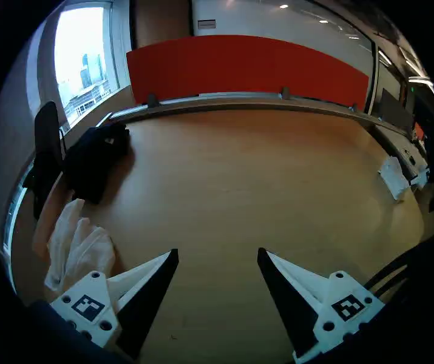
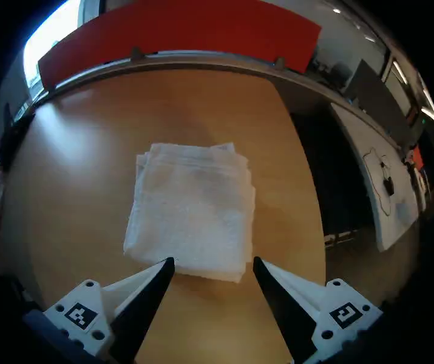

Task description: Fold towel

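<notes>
the towel (image 2: 192,206) lies on the wooden table (image 2: 65,182) as a thick layered rectangle. its near edge sits right at the tips of my right claw (image 2: 213,259), and its right side is near the table's right edge. from how it lies i judge the folding mostly done, which is just where i could spoil it. if i bite down at that near edge i may catch only the top layer, and a lift would then peel the stack apart instead of turning it over. the far left corner shows layers stepped out of line, so a pull from one side could skew them more. a careless drag to the right could also slide the bundle toward the drop beside the table. my left claw (image 1: 217,250) is well apart from the towel, over bare wood, with a black bag (image 1: 95,158) and a heap of pale cloth (image 1: 77,242) off to the left by the table's side. any fold that needs two corners lifted together would go crooked with only one claw at work.

my right claw has its fingers spread wide with nothing between them. i can't tell whether the tips brush the towel's near edge or hang just above it. my left claw is spread about as wide, holding nothing and touching nothing i can see.
</notes>
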